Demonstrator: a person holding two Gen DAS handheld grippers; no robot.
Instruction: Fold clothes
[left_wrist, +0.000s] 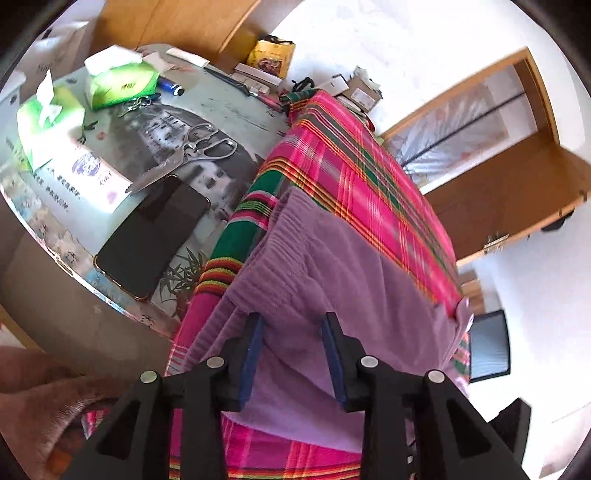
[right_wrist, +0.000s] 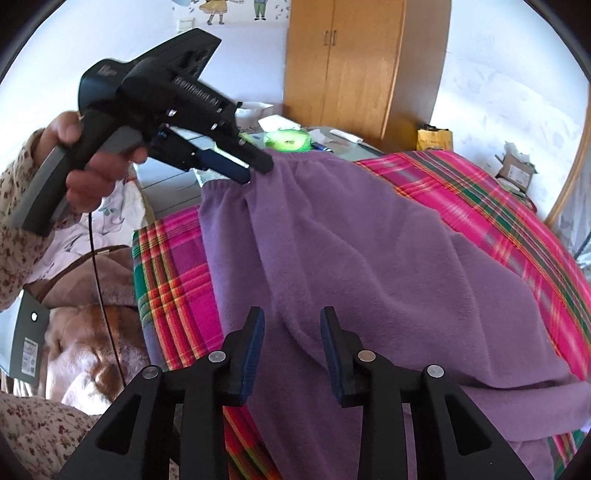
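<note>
Your purple fleece garment lies spread across the middle of the right wrist view, on the pink plaid cloth that shows around it at left and upper right, with its gathered waistband toward the upper left. Your right gripper sits at the bottom centre with its jaws apart over the fleece, the pads not pressing on anything. Your left gripper, seen at the upper left of that view, points at the waistband; in its own view the jaws stand apart with fleece running under the gap, nothing clamped. With neither claw holding, the fold looks to be resting under its own weight, and the soft fleece may slump or spring back open. If you close low, you could pinch the plaid cloth together with the garment and drag both. On the table at the upper left of the left wrist view, the phone and scissors lie near the cloth's edge; a wide sweep could knock them.
</note>
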